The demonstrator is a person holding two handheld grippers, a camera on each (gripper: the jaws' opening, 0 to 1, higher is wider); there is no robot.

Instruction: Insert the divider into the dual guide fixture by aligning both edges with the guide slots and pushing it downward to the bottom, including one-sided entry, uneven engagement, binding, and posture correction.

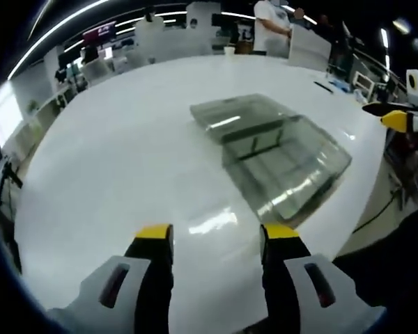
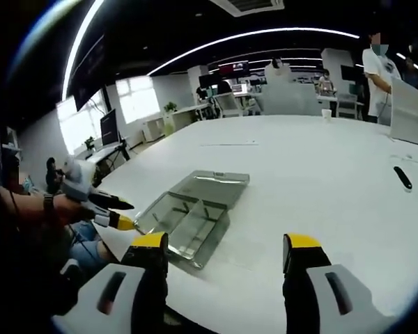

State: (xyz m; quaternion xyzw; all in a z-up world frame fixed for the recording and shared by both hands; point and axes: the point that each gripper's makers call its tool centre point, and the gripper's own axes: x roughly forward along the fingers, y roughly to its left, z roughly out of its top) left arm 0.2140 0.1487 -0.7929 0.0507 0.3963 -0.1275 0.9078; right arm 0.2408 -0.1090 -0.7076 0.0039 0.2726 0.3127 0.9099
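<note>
A clear, glossy plastic fixture [image 1: 275,149], box-shaped with inner partition walls, lay on the smooth white table [image 1: 118,160] just beyond the left gripper [image 1: 217,240], whose yellow-tipped jaws stood wide apart holding nothing, as did the right gripper [image 2: 226,252] near the fixture's far side.

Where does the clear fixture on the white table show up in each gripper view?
Left gripper view: the clear fixture lies right of centre, beyond the open jaws, with the right gripper at the right edge.
Right gripper view: it sits lower left of centre, near the table edge, beside the left gripper.
Shared landmark: the white cup at the table's far side.
</note>
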